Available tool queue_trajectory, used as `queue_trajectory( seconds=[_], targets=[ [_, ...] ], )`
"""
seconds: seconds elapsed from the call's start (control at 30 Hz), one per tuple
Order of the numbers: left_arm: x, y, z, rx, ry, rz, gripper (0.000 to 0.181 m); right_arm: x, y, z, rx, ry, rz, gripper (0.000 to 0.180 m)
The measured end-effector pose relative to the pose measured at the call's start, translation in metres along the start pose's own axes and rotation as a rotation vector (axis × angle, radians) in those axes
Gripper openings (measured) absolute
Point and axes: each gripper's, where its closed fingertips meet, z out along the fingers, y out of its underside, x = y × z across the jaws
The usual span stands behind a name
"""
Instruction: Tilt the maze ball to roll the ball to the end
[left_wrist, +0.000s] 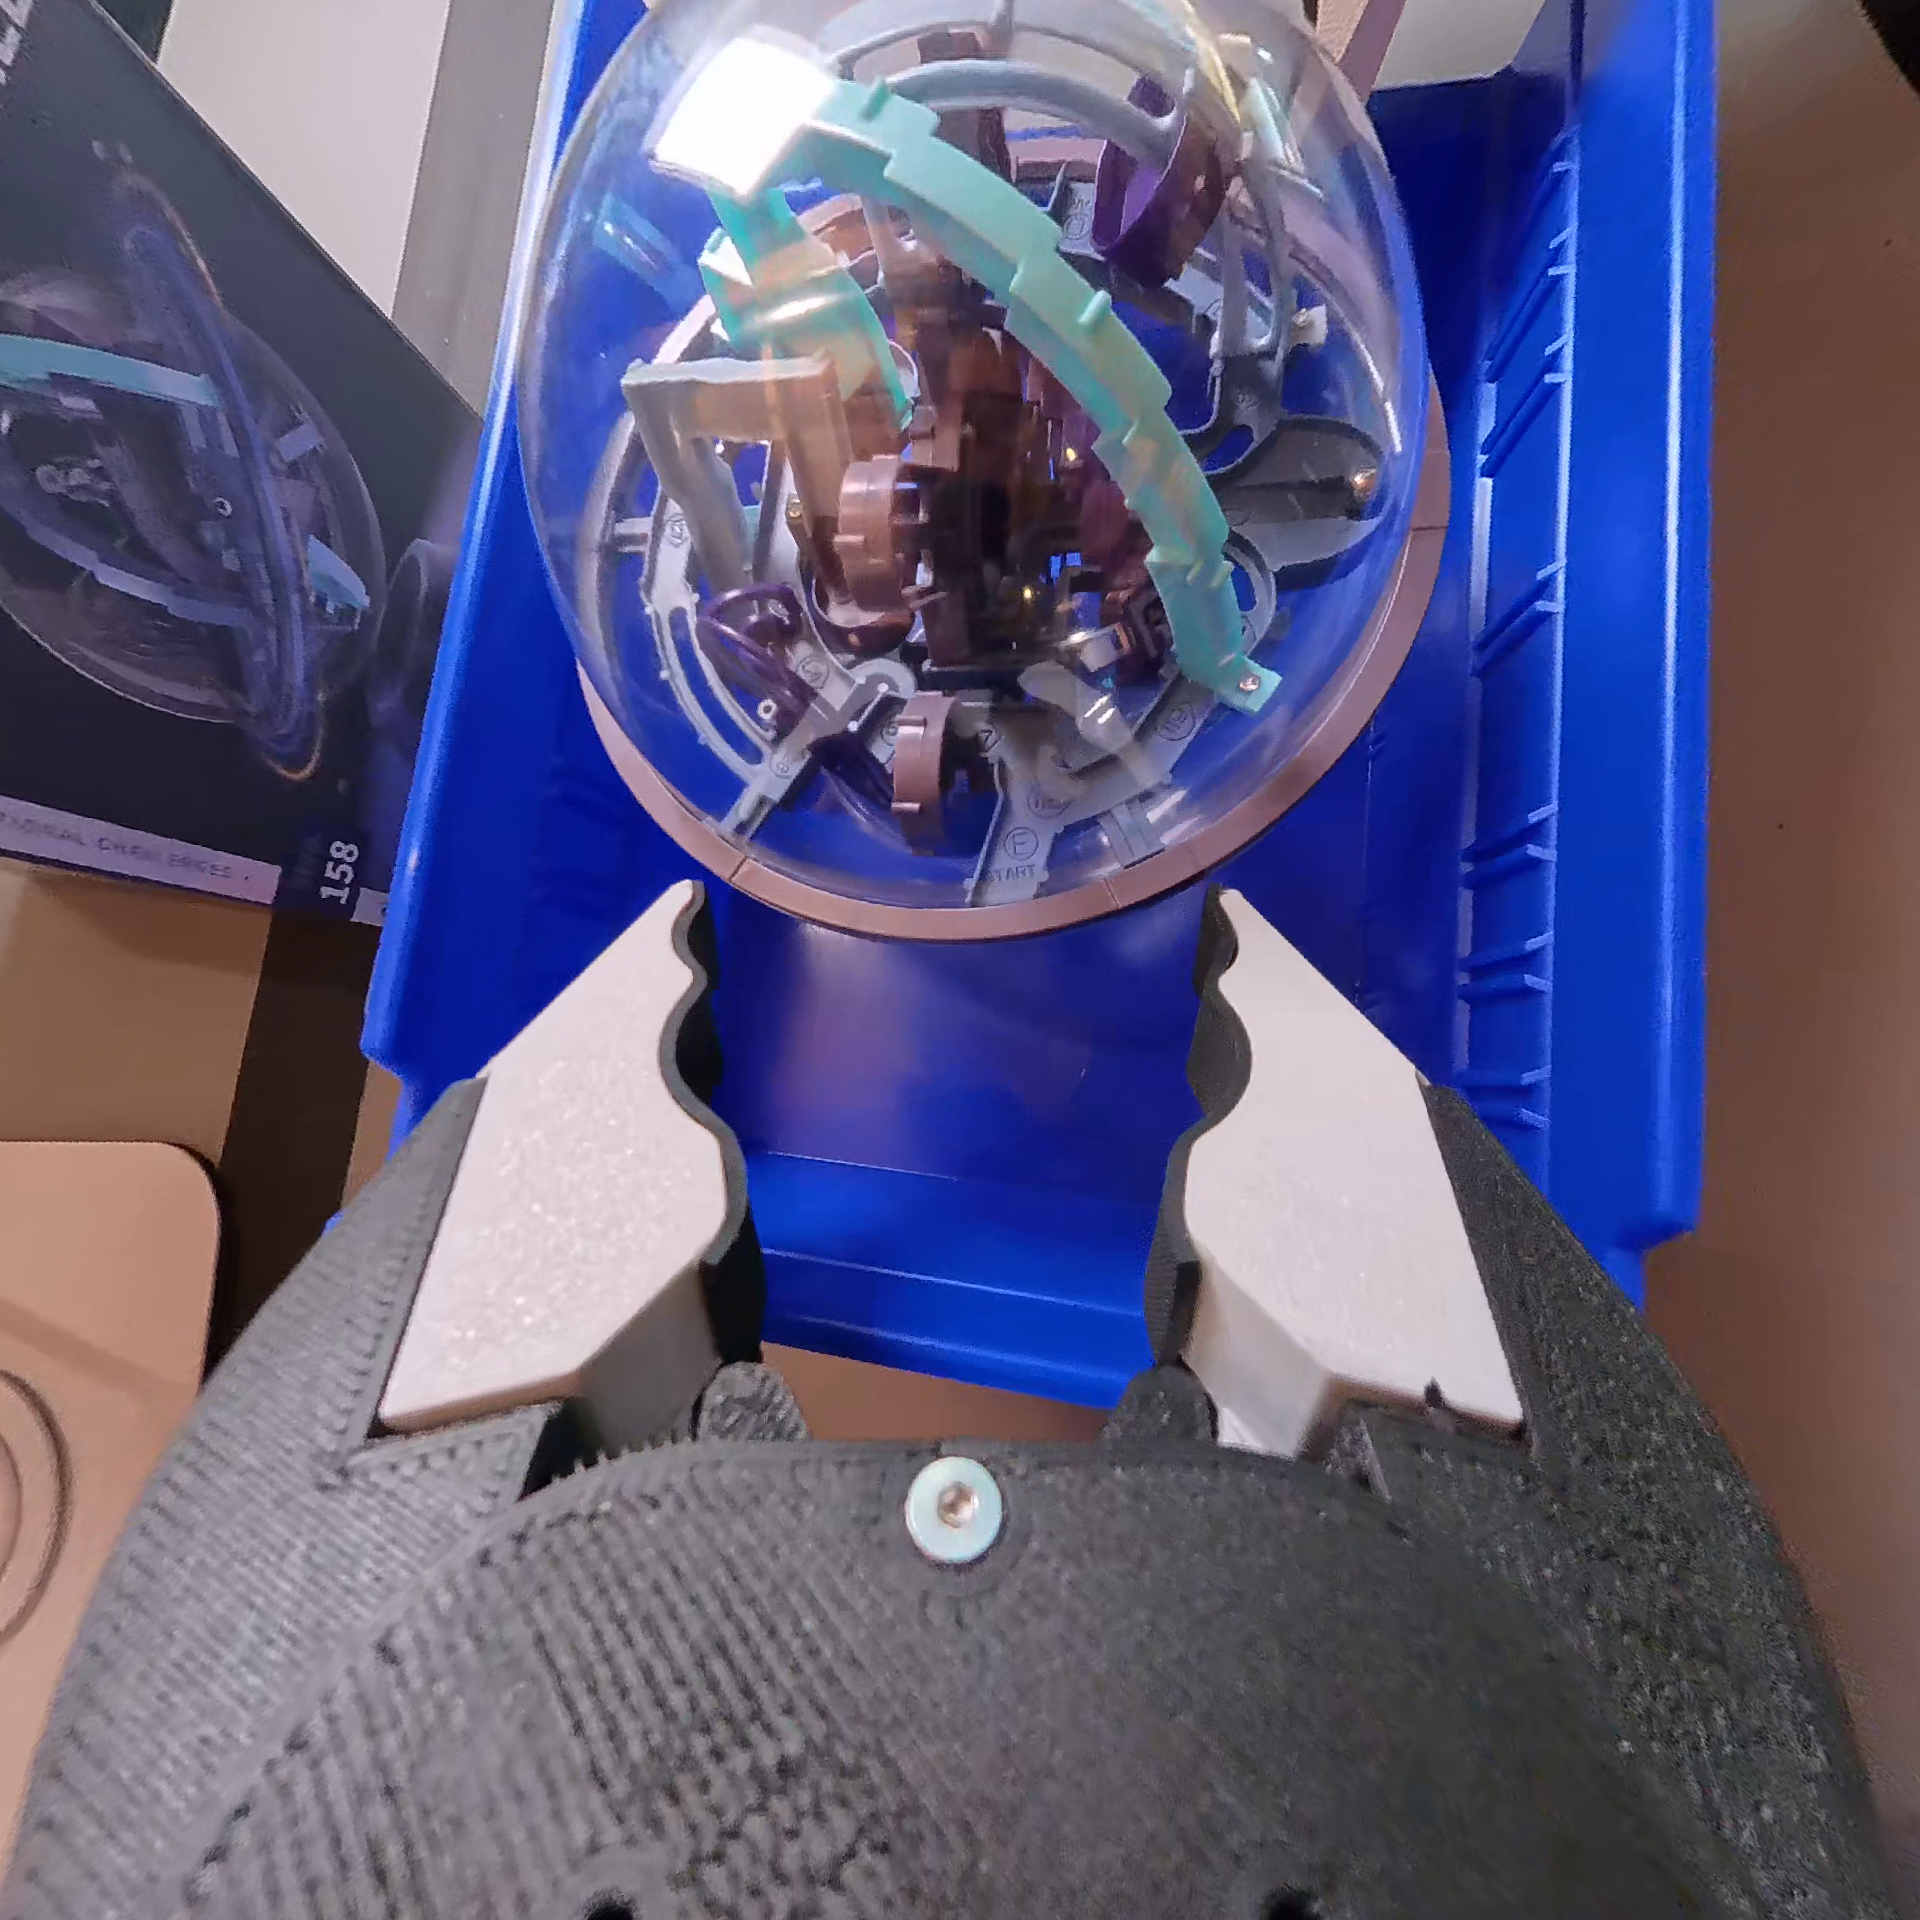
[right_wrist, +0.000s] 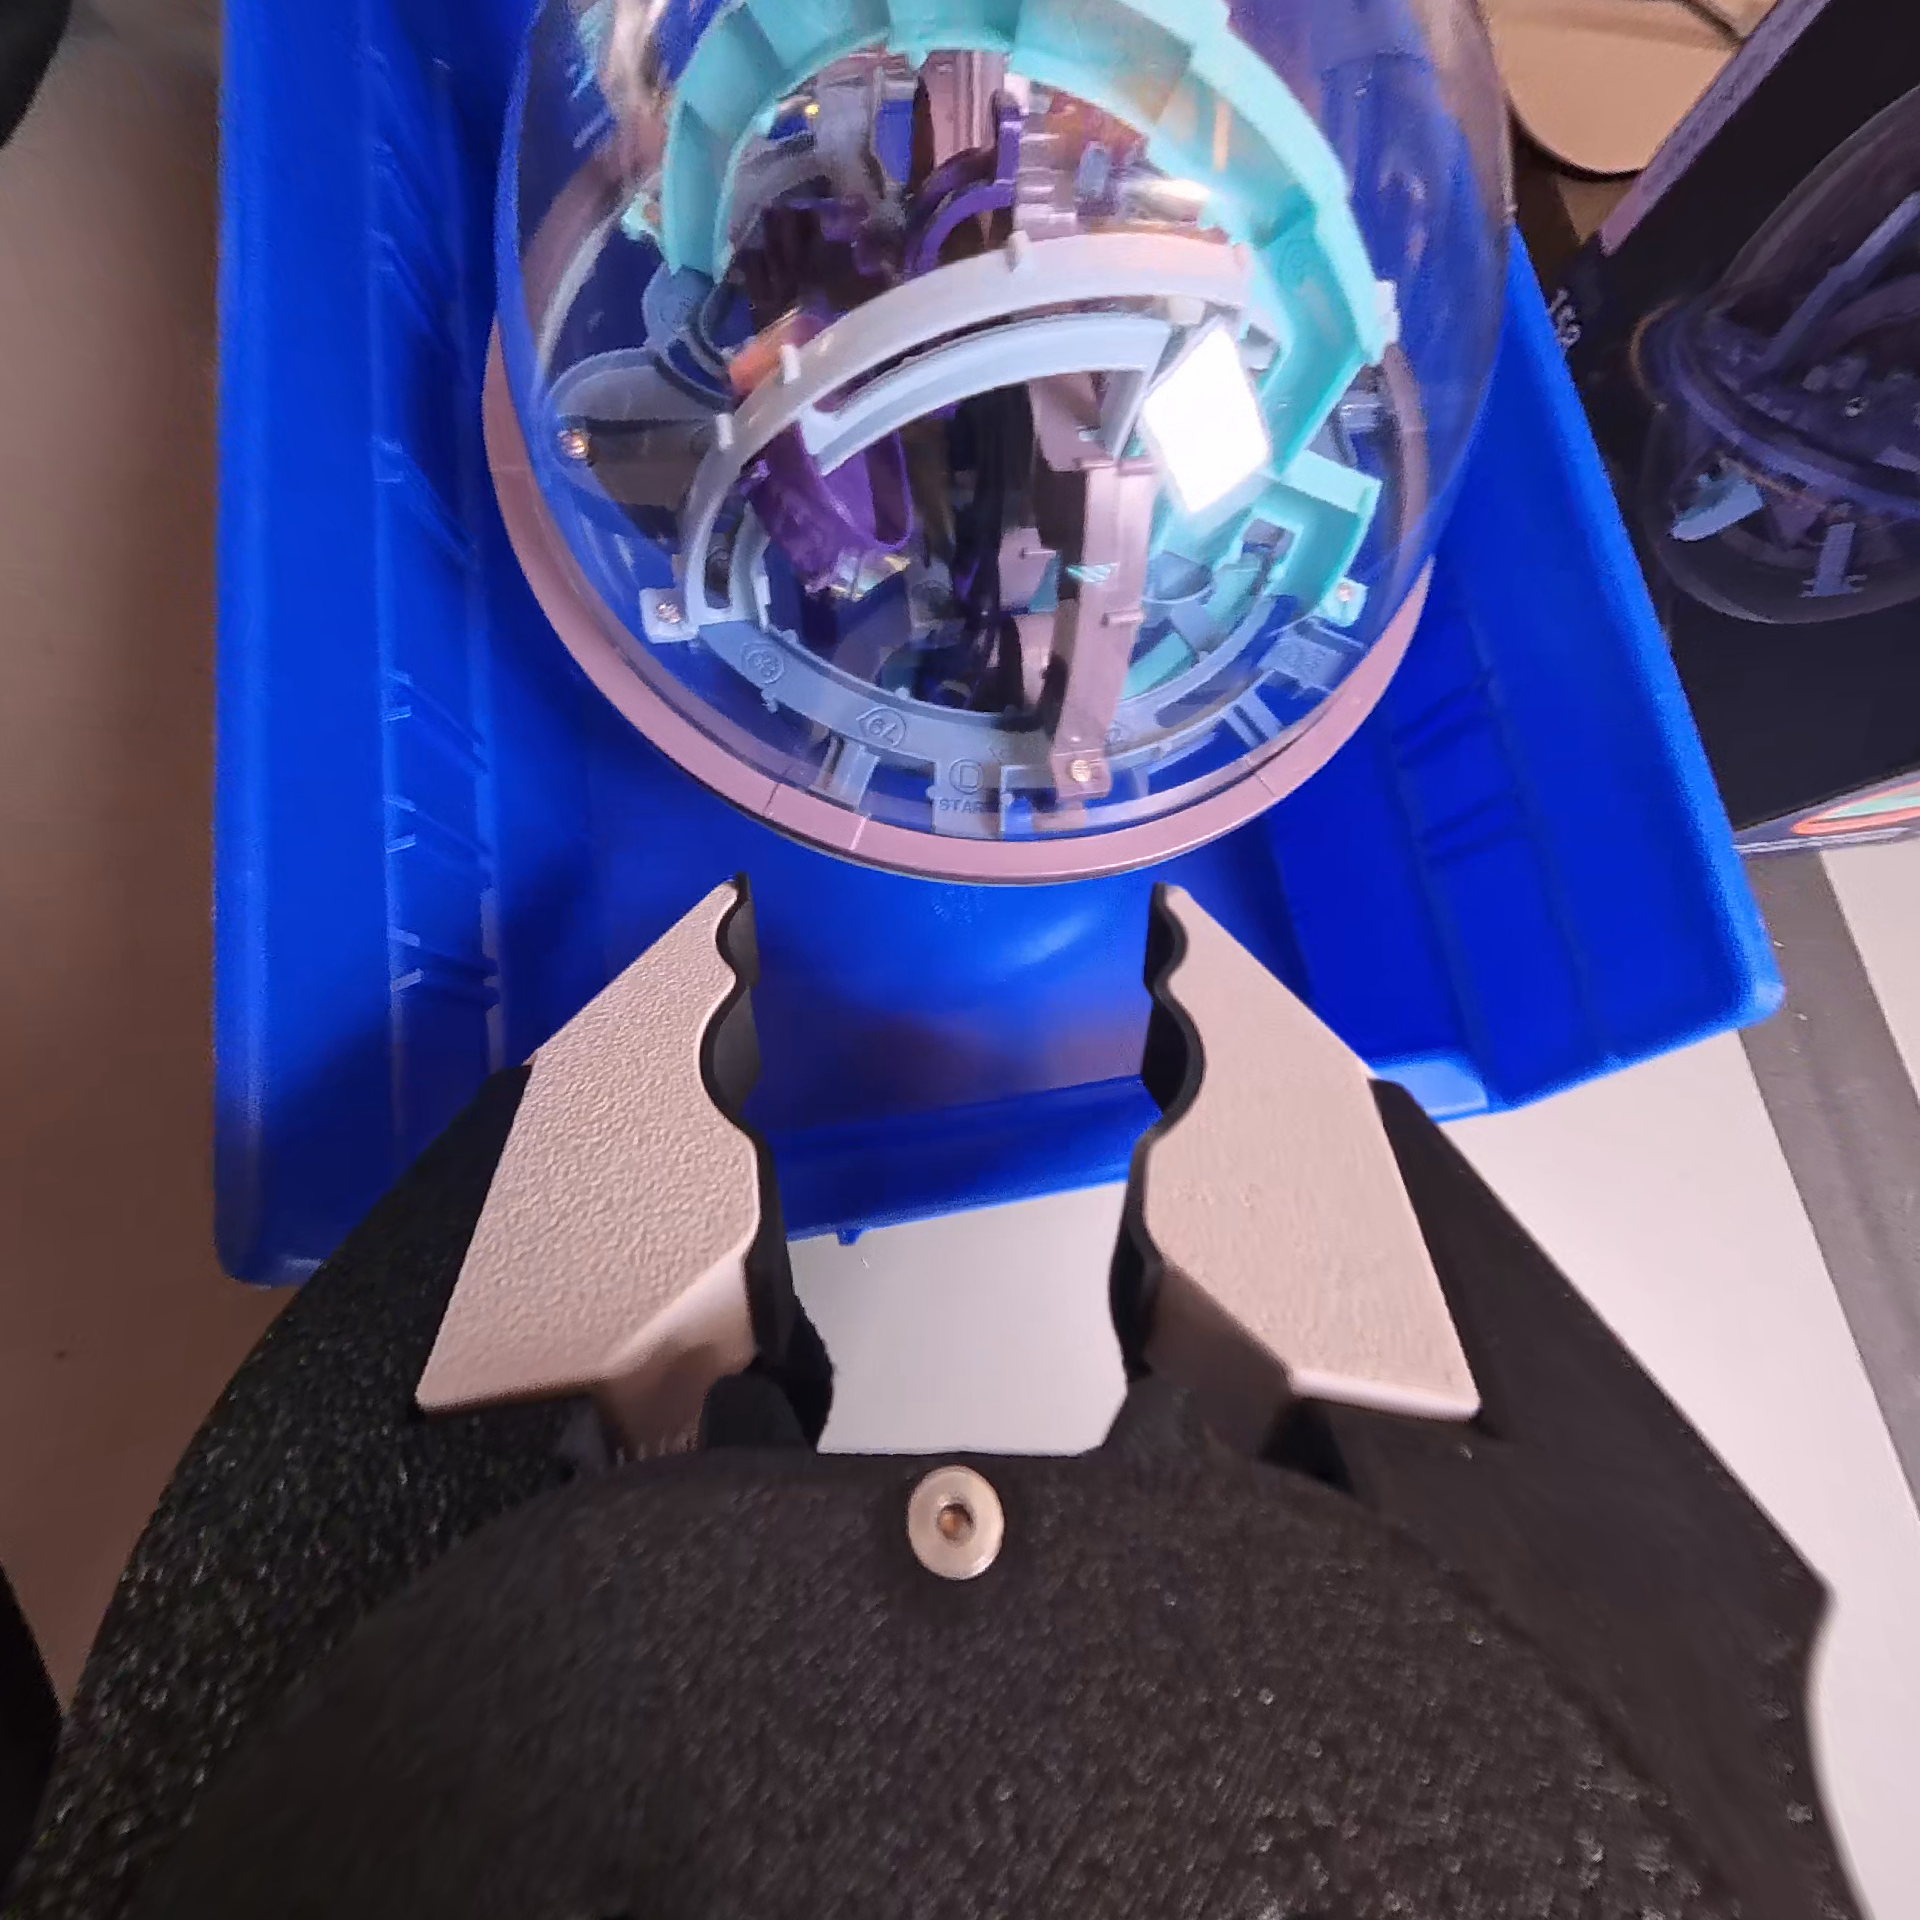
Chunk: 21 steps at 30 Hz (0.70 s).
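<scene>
We see both left tongs (left_wrist: 951, 935) and right tongs (right_wrist: 948, 914) spread wide, empty, just short of the maze ball (left_wrist: 966, 457) resting in the blue bin (left_wrist: 1621, 623).

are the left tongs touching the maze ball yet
Apart. The left wrist view shows the open left tongs short of the maze ball, with blue bin floor visible between the fingertips and the ball's rim.

The right gripper (right_wrist: 951, 914), jaws apart, hovers just short of the maze ball (right_wrist: 987, 416) in a blue bin (right_wrist: 343, 727).
</scene>
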Motion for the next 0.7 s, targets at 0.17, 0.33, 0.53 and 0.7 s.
queue_trajectory(
  seconds=[0.17, 0.33, 0.53, 0.7],
  targets=[
    [0.008, 0.002, -0.001, -0.036, 0.041, -0.039, 0.111, 0.007, -0.005, -0.002, 0.026, 0.029, 0.016, 0.093],
    [0.008, 0.008, 0.006, -0.129, 0.035, -0.041, 0.122, 0.007, -0.009, 0.006, 0.055, 0.012, 0.025, 0.102],
    [0.008, 0.017, 0.024, -0.18, 0.056, -0.042, 0.119, 0.009, -0.006, 0.01, 0.03, 0.023, 0.019, 0.101],
    [0.003, 0.014, 0.028, -0.14, 0.031, -0.057, 0.107, 0.008, -0.008, 0.006, 0.032, 0.037, 0.003, 0.094]
  ],
)
